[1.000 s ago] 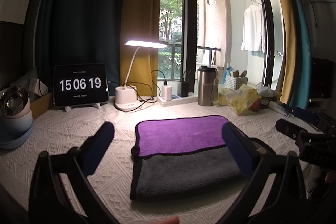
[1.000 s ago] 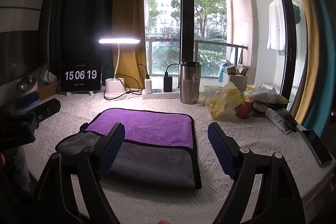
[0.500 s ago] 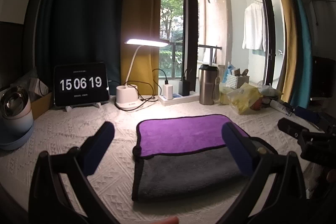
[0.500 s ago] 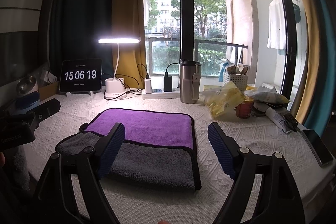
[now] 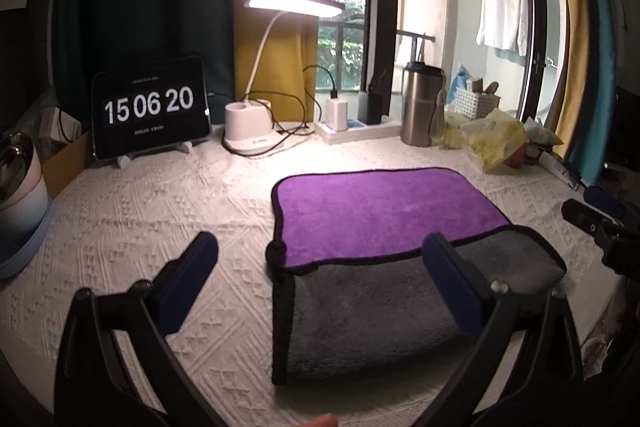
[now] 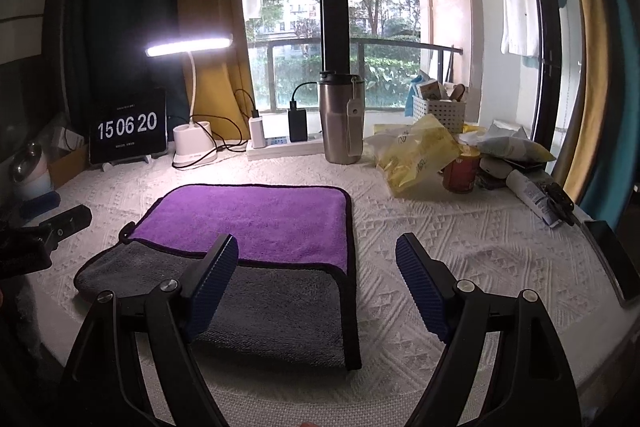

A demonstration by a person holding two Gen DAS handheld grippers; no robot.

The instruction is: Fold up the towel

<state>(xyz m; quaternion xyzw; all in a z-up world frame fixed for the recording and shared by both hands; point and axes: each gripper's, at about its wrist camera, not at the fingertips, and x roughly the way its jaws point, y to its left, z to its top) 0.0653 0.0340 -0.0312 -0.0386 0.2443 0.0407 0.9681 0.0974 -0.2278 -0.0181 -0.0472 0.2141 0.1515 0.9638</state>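
The towel (image 5: 384, 227) lies flat near the front edge of the white surface (image 5: 160, 211), its purple side folded over the grey. The left gripper (image 5: 320, 283) and the right gripper (image 6: 316, 279) hover above it with jaws spread wide, holding nothing.

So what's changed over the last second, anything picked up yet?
Nothing picked up. The clock ticked from 15 06 19 to 15 06 20. Otherwise unchanged: left gripper and right gripper stay open above the half-folded towel.
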